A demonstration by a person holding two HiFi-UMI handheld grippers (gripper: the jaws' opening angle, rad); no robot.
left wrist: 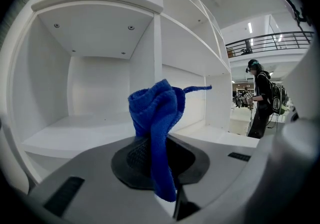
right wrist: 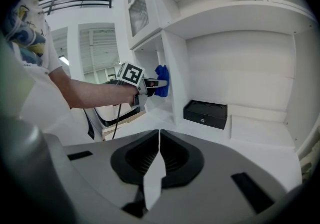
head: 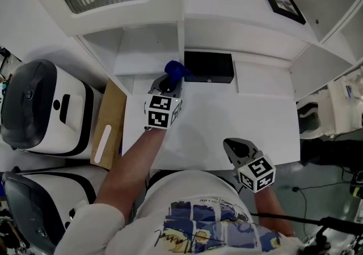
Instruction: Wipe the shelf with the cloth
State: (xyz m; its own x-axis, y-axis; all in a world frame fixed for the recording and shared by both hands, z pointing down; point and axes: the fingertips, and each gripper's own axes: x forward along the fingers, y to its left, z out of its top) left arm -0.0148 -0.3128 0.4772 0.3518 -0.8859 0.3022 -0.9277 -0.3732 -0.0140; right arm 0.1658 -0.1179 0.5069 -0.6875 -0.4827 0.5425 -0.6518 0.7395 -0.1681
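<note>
Blue cloth (left wrist: 155, 118), bunched, upright, before white shelf (left wrist: 75, 130), seemingly not touching

The left compartment (left wrist: 75, 128) stands open and bare in front of the left gripper (head: 166, 83) and its cloth (left wrist: 156, 113), bounded on the right by an upright divider (left wrist: 157, 48), past which a black box (head: 209, 67) takes the back left of the wider bay (head: 266, 86), leaving bare surface in front and rightward.

Fuzzy blue cloth (left wrist: 156, 118); seemingly matt shelf (left wrist: 75, 128)
</note>
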